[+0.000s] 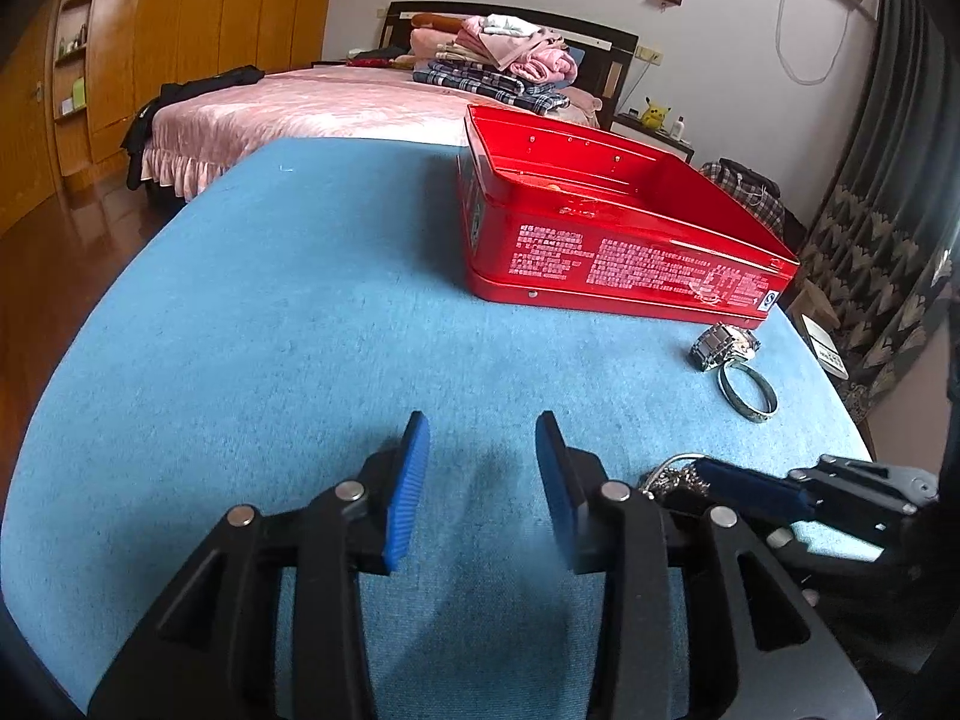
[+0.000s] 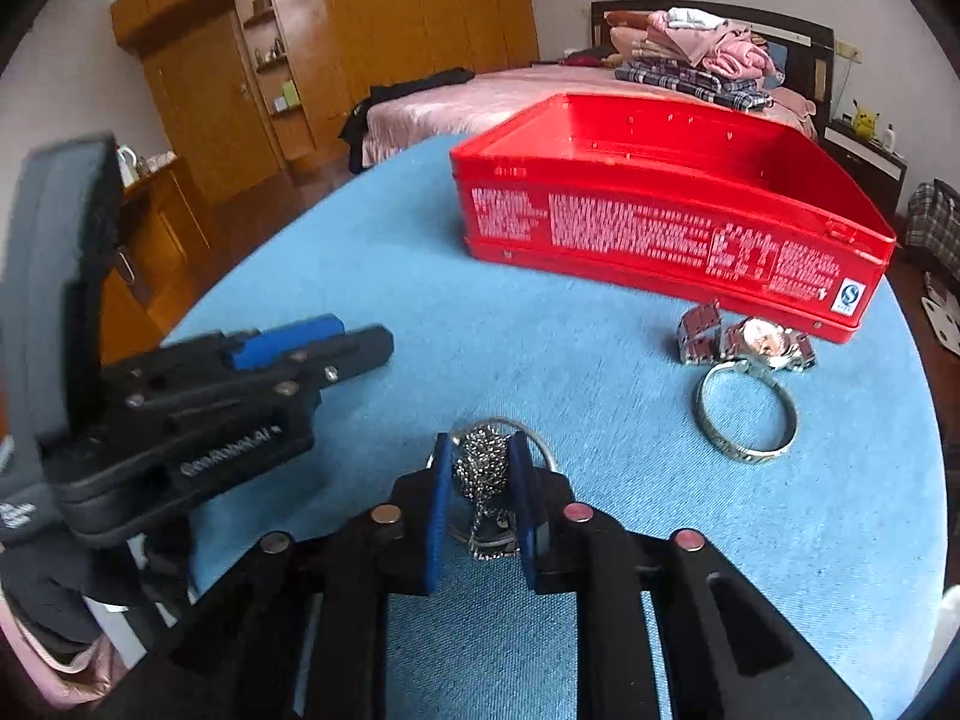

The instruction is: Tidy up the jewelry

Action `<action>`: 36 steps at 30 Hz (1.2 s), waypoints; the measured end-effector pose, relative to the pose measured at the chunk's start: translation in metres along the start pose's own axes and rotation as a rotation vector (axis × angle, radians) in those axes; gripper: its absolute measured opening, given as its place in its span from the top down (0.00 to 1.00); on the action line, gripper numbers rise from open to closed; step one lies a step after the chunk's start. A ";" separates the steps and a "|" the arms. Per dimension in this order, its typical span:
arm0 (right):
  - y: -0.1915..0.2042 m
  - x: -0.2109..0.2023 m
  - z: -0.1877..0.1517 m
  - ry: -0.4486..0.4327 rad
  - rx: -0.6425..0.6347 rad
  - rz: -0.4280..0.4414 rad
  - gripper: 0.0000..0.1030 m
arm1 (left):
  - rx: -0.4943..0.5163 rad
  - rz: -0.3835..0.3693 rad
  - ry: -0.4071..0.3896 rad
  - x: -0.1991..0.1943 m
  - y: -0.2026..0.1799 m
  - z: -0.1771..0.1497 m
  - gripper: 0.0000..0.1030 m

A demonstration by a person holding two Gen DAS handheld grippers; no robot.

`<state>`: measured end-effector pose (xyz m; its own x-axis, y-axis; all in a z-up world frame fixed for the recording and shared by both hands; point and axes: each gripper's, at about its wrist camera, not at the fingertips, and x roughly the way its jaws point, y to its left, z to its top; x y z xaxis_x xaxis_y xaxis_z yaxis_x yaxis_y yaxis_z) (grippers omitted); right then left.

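The right gripper [image 2: 483,483] has its blue-padded fingers [image 2: 439,498] pinched onto a bunched silver chain necklace [image 2: 480,468] that lies on the blue cloth-covered table [image 2: 372,276], near the table's front edge. A thin silver ring-shaped hoop [image 2: 543,444] joined with the chain shows just behind the right-hand finger. The chain hangs and pools between the two pads, and both pads appear to press against it.

The left gripper [image 1: 483,450] rests low over bare blue cloth near the same front edge, its blue ribbed pads [image 1: 411,480] spread apart with nothing between them. In the right wrist view it lies just to the left of the pinched chain.

An open red rectangular tin box [image 2: 660,228] with white printed text on its side stands toward the far right part of the table. Just in front of its near right corner lies a silver metal-link wristwatch [image 2: 750,342], touching or nearly touching a patterned silver bangle [image 2: 747,414] that lies flat beside it, nearer the front. Both are well apart from the chain.

Beyond the table stand a bed with a pink cover [image 1: 312,114] and folded clothes [image 1: 510,60].
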<state>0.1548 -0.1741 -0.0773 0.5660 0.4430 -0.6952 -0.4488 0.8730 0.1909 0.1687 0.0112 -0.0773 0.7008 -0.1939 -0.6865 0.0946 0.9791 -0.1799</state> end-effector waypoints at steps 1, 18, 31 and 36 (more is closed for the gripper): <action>-0.001 -0.004 0.000 -0.013 0.008 0.010 0.84 | 0.001 0.000 0.000 0.000 0.000 0.000 0.65; -0.056 -0.074 0.006 -0.192 0.178 0.054 0.85 | 0.094 -0.104 0.021 0.001 -0.049 -0.010 0.65; -0.079 -0.063 -0.016 -0.143 0.219 -0.025 0.85 | 0.126 -0.142 0.053 0.014 -0.081 -0.020 0.48; -0.083 -0.062 -0.019 -0.145 0.235 -0.018 0.85 | 0.120 -0.125 0.038 0.016 -0.086 -0.022 0.55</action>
<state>0.1441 -0.2777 -0.0635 0.6730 0.4372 -0.5966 -0.2746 0.8966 0.3473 0.1562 -0.0772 -0.0888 0.6511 -0.3148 -0.6906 0.2649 0.9470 -0.1819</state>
